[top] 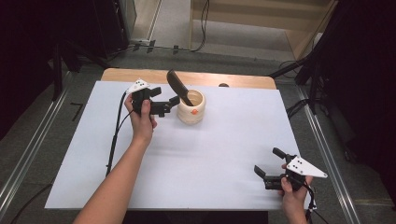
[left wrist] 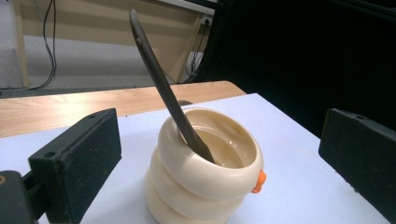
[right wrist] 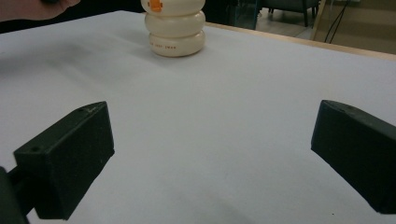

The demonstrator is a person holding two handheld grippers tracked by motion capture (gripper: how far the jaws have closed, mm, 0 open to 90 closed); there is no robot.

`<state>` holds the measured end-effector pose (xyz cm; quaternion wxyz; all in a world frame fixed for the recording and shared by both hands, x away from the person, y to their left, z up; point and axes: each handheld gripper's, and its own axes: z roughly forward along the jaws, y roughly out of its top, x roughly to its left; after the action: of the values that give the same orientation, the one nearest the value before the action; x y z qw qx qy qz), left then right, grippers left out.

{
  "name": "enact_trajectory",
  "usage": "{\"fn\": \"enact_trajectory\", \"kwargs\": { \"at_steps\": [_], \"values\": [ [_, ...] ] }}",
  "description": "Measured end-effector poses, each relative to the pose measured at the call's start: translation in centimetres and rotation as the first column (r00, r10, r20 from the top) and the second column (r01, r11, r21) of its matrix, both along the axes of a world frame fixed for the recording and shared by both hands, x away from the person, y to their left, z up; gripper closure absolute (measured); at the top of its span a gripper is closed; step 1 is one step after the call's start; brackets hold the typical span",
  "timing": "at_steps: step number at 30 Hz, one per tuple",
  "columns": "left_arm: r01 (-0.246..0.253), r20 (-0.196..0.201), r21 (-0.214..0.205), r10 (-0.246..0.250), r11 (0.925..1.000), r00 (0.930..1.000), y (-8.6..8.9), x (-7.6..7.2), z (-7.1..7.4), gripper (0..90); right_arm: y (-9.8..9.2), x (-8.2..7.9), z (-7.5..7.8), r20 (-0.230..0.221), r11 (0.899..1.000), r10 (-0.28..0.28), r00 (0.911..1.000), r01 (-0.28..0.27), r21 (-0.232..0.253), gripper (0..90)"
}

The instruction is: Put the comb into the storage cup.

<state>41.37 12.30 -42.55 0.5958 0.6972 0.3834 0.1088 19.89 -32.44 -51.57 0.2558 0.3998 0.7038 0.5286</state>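
A cream ribbed pot with a small orange knob stands upright on the white sheet toward the back of the table. A dark spatula leans in it, blade end up and tilted to the left. My left gripper hovers just left of the pot, open, its jaws apart from the pot; in the left gripper view the pot and spatula sit between and beyond the wide jaws. My right gripper stands open near the front right, nothing between its fingers. The pot is far ahead of it.
The white sheet covers most of a wooden table, whose bare strip shows along the back edge. The left gripper's black cable trails down the sheet's left side. Metal rails and dark stands flank the table.
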Motion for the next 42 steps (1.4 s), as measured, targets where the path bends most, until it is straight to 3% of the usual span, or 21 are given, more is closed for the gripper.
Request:
{"fn": "enact_trajectory", "kwargs": {
  "at_steps": [3, 19, 31, 42],
  "values": [
    [-0.002, 0.011, 0.028, 0.001, 0.9996, 0.9999, 0.1, -0.4, 0.0, 0.0, 0.0, 0.0, 0.0, 0.000, 1.000, 0.000, 1.0000, 0.000, -0.001, 0.0],
    [0.004, 0.033, 0.032, -0.005, 0.9995, 0.9994, 1.4, -1.9, 0.0, 0.0, 0.0, 0.0, 0.0, 0.000, 1.000, -0.003, 1.0000, 0.003, -0.002, 0.0],
    [0.004, 0.051, 0.060, -0.007, 0.9982, 0.9987, 2.3, -3.2, -0.4, 0.0, 0.0, 0.0, 0.0, -0.002, 1.000, -0.005, 1.0000, 0.005, 0.000, 0.0],
    [0.010, 0.070, 0.052, -0.014, 0.9986, 0.9975, 3.2, -4.5, -0.7, 0.0, 0.0, 0.0, 0.0, -0.003, 1.000, -0.006, 1.0000, 0.006, -0.003, 0.0]
  ]
}}
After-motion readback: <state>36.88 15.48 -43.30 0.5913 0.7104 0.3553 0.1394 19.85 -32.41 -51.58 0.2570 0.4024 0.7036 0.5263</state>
